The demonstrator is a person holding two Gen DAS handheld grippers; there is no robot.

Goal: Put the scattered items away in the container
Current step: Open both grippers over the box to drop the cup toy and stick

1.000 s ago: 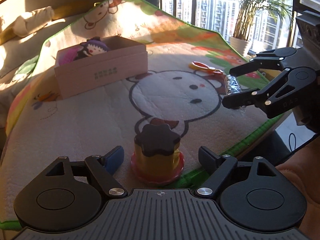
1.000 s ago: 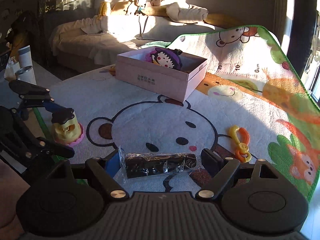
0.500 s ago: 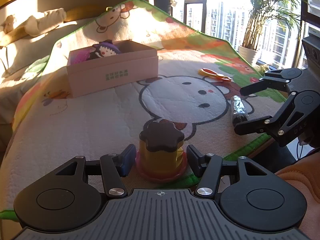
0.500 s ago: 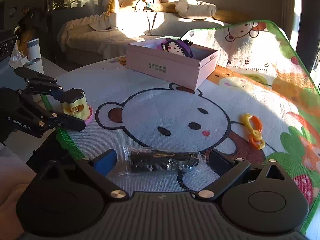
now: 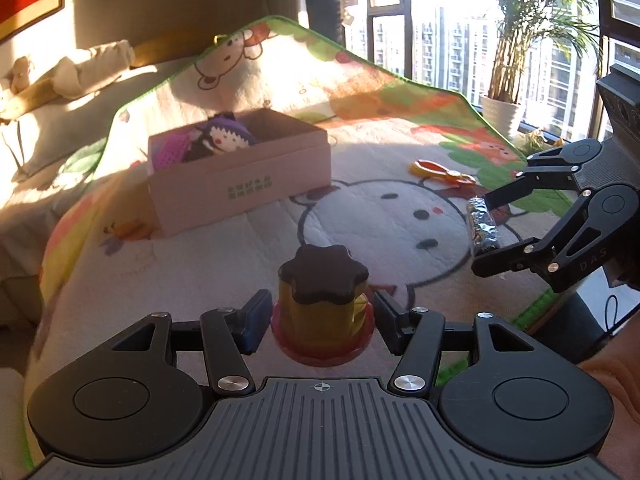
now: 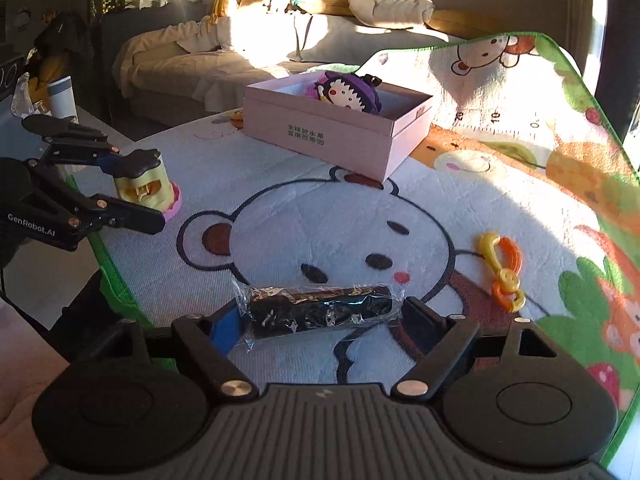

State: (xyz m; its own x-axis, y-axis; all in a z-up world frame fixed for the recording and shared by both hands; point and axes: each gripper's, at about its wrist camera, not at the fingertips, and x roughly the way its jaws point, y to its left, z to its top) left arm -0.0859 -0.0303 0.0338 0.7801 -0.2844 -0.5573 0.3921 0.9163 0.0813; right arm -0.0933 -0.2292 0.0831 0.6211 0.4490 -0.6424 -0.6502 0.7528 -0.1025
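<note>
A pink box (image 5: pixel 240 178) sits on the play mat with a purple plush doll (image 5: pixel 224 138) inside; it also shows in the right wrist view (image 6: pixel 336 132). My left gripper (image 5: pixel 320 320) is shut on a yellow toy jar with a dark lid (image 5: pixel 322 300), which also shows in the right wrist view (image 6: pixel 146 184). My right gripper (image 6: pixel 320 316) is shut on a black plastic-wrapped roll (image 6: pixel 320 310), lying crosswise between its fingers; the roll also shows in the left wrist view (image 5: pixel 482 228). An orange and yellow clip toy (image 6: pixel 504 272) lies to the right.
The cartoon play mat (image 6: pixel 440 200) covers the surface, its green edge near both grippers. A sofa with cushions and soft toys (image 6: pixel 280 32) stands behind the box. A window and a potted palm (image 5: pixel 508 60) are at the far right.
My left gripper has closed its fingers onto the jar. My right gripper has closed onto the ends of the wrapped roll. Both views have risen a little.
</note>
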